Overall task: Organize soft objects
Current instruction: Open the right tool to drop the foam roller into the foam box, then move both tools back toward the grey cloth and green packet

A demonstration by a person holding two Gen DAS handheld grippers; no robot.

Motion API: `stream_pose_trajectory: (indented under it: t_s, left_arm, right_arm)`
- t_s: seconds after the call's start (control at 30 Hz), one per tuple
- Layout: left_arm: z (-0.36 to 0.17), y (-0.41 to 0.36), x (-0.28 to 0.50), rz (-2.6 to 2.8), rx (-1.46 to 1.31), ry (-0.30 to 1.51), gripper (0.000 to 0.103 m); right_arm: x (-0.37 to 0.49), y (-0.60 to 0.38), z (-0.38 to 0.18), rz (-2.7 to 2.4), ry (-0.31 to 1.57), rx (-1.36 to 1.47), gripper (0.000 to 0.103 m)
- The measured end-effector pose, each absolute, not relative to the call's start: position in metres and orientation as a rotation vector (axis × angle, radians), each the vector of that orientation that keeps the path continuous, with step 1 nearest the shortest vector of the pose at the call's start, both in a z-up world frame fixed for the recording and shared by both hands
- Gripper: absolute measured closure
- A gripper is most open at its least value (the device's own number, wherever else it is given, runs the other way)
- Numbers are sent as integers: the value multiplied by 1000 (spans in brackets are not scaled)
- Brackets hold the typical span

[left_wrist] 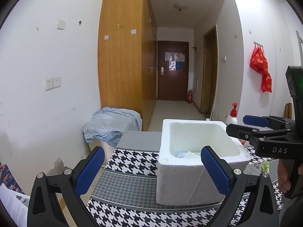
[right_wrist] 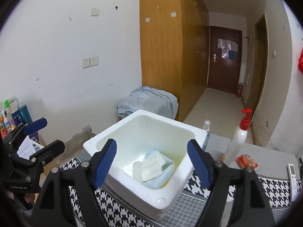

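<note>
Square white foam box between right gripper jaws, spread, empty, soft folded white cloths inside, left gripper jaws likewise spread, empty, houndstooth-patterned tabletop beneath.

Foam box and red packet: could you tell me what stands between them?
In the right wrist view, the white pump bottle stands between the foam box and the red packet.

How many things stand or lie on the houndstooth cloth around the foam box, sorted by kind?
Pump bottle: 1
Small clear spray bottle: 1
Red snack packet: 1
Remote control: 1
Total: 4, beside the foam box
</note>
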State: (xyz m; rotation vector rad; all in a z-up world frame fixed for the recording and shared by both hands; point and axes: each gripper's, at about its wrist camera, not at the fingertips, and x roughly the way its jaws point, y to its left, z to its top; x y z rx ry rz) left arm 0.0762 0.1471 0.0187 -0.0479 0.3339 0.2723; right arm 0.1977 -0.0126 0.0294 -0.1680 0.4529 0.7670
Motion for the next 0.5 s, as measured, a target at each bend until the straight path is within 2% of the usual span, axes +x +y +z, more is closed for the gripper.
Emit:
stream_pose_trajectory:
  t_s: [0.37, 0.5]
  left_arm:
    - [23, 124, 79, 241, -27, 330, 1]
    - [24, 114, 82, 224, -30, 329, 1]
  right_arm:
    - [189, -41, 36, 738, 421, -139, 21]
    - [185, -53, 38, 713, 398, -133, 12]
